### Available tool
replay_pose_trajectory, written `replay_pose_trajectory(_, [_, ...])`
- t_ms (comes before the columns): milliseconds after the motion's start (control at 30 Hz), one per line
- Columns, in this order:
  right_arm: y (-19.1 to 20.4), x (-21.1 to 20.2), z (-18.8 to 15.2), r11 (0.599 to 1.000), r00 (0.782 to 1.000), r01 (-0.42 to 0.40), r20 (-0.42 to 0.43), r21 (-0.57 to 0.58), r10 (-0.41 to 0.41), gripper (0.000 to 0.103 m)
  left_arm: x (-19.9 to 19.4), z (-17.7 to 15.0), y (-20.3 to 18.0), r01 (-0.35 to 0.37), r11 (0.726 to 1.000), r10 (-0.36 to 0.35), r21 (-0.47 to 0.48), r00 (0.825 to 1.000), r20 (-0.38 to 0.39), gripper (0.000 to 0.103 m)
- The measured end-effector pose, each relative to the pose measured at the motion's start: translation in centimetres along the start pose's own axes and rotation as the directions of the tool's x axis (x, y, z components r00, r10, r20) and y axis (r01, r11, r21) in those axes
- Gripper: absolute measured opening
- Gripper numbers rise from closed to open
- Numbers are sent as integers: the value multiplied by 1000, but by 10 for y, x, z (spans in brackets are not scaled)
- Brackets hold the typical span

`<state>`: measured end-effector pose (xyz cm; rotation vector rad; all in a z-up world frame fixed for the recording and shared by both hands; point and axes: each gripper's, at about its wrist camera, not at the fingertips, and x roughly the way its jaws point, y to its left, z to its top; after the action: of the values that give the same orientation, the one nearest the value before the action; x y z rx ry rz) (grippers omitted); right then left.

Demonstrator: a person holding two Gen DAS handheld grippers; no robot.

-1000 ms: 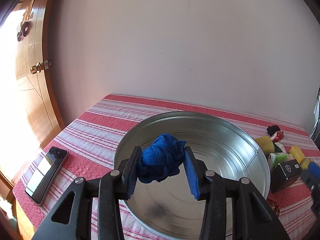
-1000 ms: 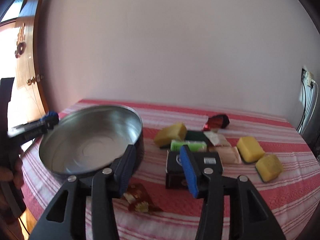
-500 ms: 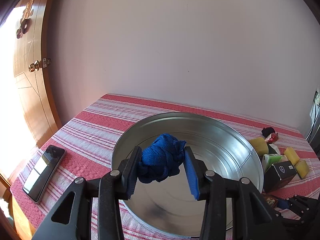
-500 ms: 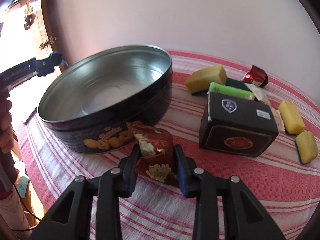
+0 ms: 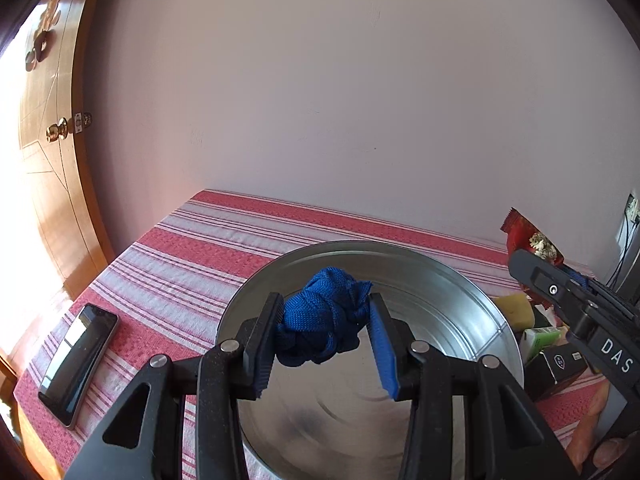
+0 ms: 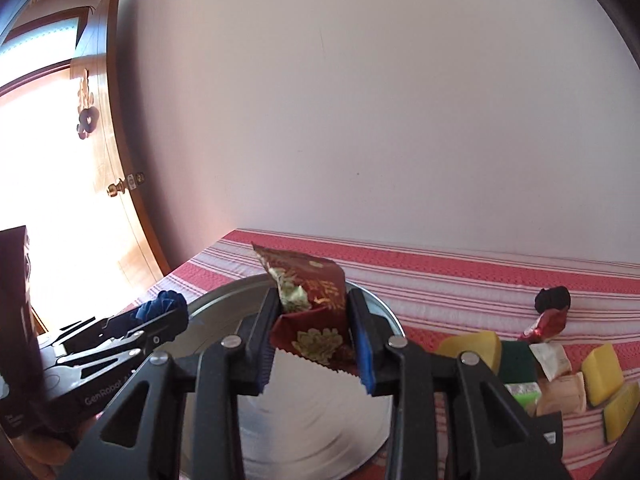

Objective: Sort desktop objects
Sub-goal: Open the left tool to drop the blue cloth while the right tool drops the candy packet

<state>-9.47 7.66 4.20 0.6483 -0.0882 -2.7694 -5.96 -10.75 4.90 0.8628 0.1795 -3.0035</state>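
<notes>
Left tool (image 5: pixel 324 330) is clamped on a balled-up blue cloth (image 5: pixel 320 316), held up over the round metal tin (image 5: pixel 496 320). Right tool (image 6: pixel 314 338) is pinching a red snack packet (image 6: pixel 312 300) above the same tin's right side. Phone (image 5: pixel 78 364) lies near the table's left edge. Past the tin, toward the right edge, sit yellow sponges (image 6: pixel 602 368) and a black box (image 5: pixel 560 366) on the striped cloth.

Black left gripper (image 5: pixel 322 340); blue pads (image 5: pixel 382 346); silver screws; right gripper (image 6: pixel 312 340) alike.
</notes>
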Motion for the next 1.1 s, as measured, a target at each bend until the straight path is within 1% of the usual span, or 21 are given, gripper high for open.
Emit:
replay_pose_trajectory(33, [2, 4, -1, 1000, 1000, 11, 1, 7, -11, 34, 6, 3, -4, -22, 1000, 22, 18, 1000, 1, 45])
replay_pose_trajectory(100, [-4, 12, -10, 999, 1000, -14, -7, 48, 14, 34, 16, 7, -13, -89, 994, 88, 58, 996, 5, 45])
replay_pose_trajectory(167, [-7, 20, -18, 998, 999, -19, -41, 66, 22, 34, 25, 7, -19, -137, 987, 137, 87, 991, 11, 45])
replay_pose_trajectory(233, [-7, 28, -22, 998, 997, -10, -71, 63, 14, 34, 34, 6, -23, -153, 983, 153, 102, 988, 0, 45])
replay_pose_trajectory(300, [-5, 31, -25, 999, 996, -15, -89, 50, 19, 34, 42, 4, -23, -150, 984, 152, 92, 988, -18, 45])
replay_pose_trajectory(367, [0, 32, -28, 1000, 995, -18, -99, 25, 20, 34, 45, 3, -21, -150, 985, 153, 84, 987, -39, 45])
replay_pose_trajectory(433, [8, 33, -30, 1000, 996, 5, -94, -6, -6, 35, 43, 4, -19, -151, 986, 154, 75, 988, -34, 46])
replay_pose_trajectory(467, [10, 32, -30, 1000, 996, 16, -91, -15, -17, 48, 43, 4, -19, -159, 984, 161, 75, 986, -34, 48])
replay_pose_trajectory(500, [11, 29, -30, 1000, 997, 22, -80, -19, -24, 67, 43, 3, -19, -158, 985, 160, 72, 986, -36, 50])
replay_pose_trajectory(567, [9, 18, -29, 998, 998, 55, -14, -13, -55, 75, 43, 5, -16, -144, 988, 146, 47, 988, -42, 68])
replay_pose_trajectory(600, [9, 13, -27, 998, 998, 60, 15, -10, -60, 80, 42, 6, -13, -140, 989, 141, 36, 989, -38, 71])
replay_pose_trajectory(633, [7, 7, -27, 998, 997, 70, 45, -1, -70, 82, 42, 7, -12, -143, 989, 144, 30, 989, -31, 74])
replay_pose_trajectory(700, [2, -2, -26, 995, 991, 93, 99, 24, -95, 92, 42, 6, -13, -148, 988, 149, 34, 988, -30, 75])
replay_pose_trajectory(767, [-1, -10, -26, 992, 982, 120, 142, 46, -126, 100, 42, 6, -15, -152, 988, 154, 39, 988, -31, 76])
replay_pose_trajectory(867, [-4, -17, -24, 988, 970, 144, 187, 63, -153, 102, 41, 5, -14, -167, 986, 167, 32, 985, -28, 79])
replay_pose_trajectory(1100, [-5, -21, -21, 980, 954, 194, 221, 53, -201, 103, 39, -1, -11, -197, 980, 198, 25, 980, -33, 81])
